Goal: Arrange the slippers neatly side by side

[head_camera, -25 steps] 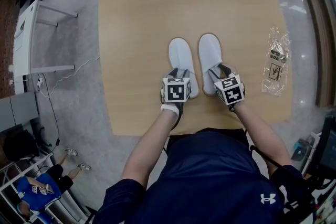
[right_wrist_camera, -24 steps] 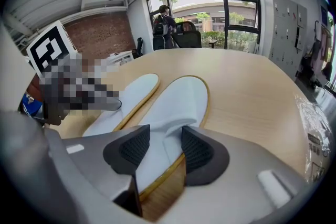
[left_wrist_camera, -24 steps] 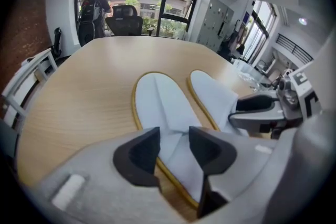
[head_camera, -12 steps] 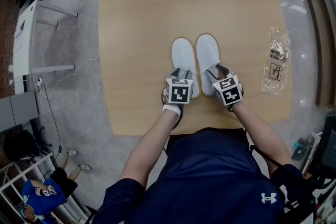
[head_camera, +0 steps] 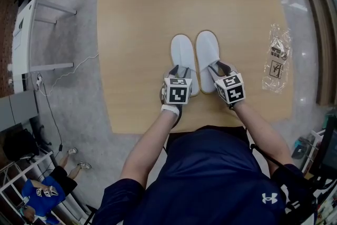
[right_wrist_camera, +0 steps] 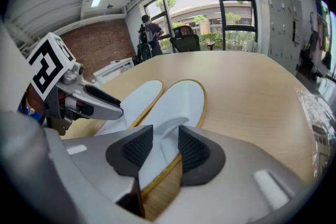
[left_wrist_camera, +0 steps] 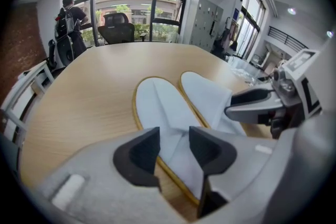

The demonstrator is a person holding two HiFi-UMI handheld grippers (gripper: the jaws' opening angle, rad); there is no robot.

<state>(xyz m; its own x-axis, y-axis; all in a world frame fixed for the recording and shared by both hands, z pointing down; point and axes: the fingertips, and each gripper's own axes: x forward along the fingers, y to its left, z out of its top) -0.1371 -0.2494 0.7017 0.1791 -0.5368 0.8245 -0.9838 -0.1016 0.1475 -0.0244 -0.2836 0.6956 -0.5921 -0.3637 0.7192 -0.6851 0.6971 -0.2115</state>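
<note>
Item: left slipper, right slipper. They lie mid-counter, edge to edge, long axes running toward the upper frame, heels nearest us. We pinch the left upper in the left gripper. The right gripper fingers have just been closing and now pinch the right upper.

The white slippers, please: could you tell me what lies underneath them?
The white slippers lie flat on the light wooden table, toes away from the person. Their soles and the tabletop directly beneath are covered.

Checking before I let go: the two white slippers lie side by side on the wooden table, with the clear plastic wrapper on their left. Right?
No: the head view shows the clear plastic wrapper on the right of the white slippers. The rest holds.
</note>
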